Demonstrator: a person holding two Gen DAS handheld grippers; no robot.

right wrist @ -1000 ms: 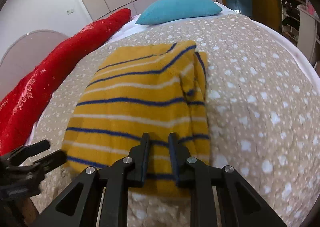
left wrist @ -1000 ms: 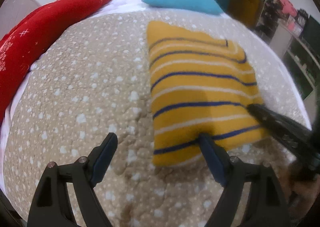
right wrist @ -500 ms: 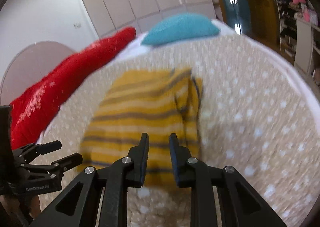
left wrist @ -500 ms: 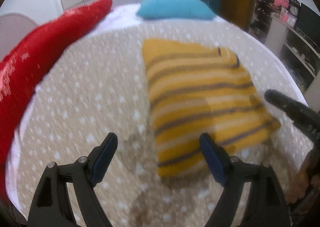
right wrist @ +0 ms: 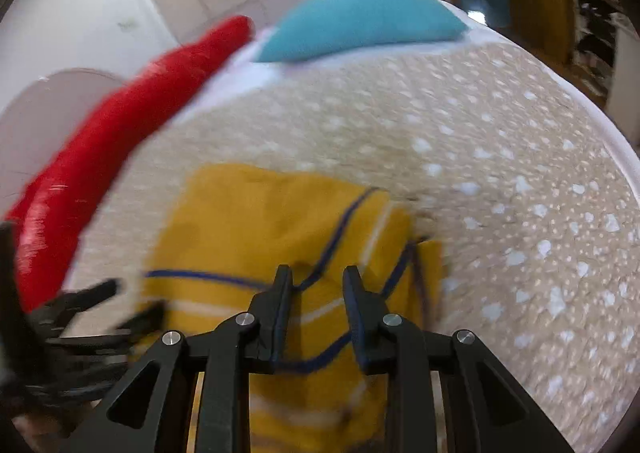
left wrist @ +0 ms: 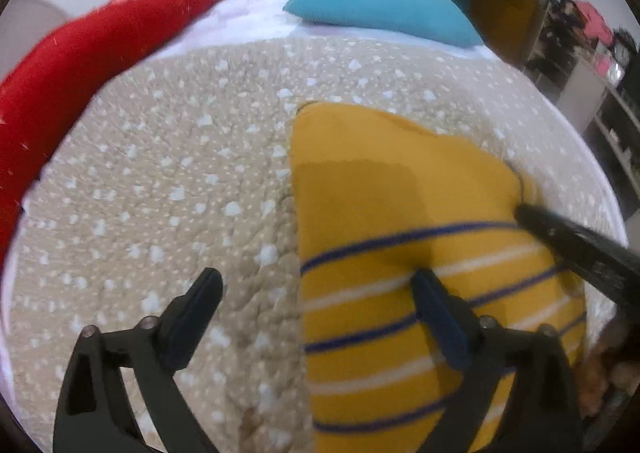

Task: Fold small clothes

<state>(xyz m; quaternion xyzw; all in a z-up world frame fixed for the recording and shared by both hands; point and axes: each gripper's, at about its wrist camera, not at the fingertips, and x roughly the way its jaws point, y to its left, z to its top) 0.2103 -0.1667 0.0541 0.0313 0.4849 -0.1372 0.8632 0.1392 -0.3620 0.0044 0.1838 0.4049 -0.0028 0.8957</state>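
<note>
Yellow striped garment [left wrist: 400, 253] lies on the bed's speckled beige quilt [left wrist: 160, 181], toward the near, right-hand part of the quilt in your left wrist view, well short of the pillows at the head end. Its far portion shows plain yellow, the near portion blue and white stripes; a fold line runs across it between the two. In the right wrist view the same garment [right wrist: 248, 229] is blurred, and a striped layer is doubled along its right side. Your left gripper [left wrist: 316, 301] hangs with its jaws wide and still opening: the left finger sits over bare quilt, the right finger over the garment's striped part, and nothing is pinched between them. Your right gripper [right wrist: 318, 285] stands partly spread, a narrow gap between its fingers; striped cloth shows through the gap, but the pads do not appear to press on it, and the blur keeps me from being sure of contact. The right gripper's finger also crosses the left wrist view at the garment's right edge. A red bolster [left wrist: 92, 53] runs along the bed's left edge. A teal pillow [left wrist: 380, 5] rests at the head end, on the white sheet [left wrist: 256, 17] beyond the quilt. Shelving with clutter [left wrist: 592, 53] stands off the bed's right side.
</note>
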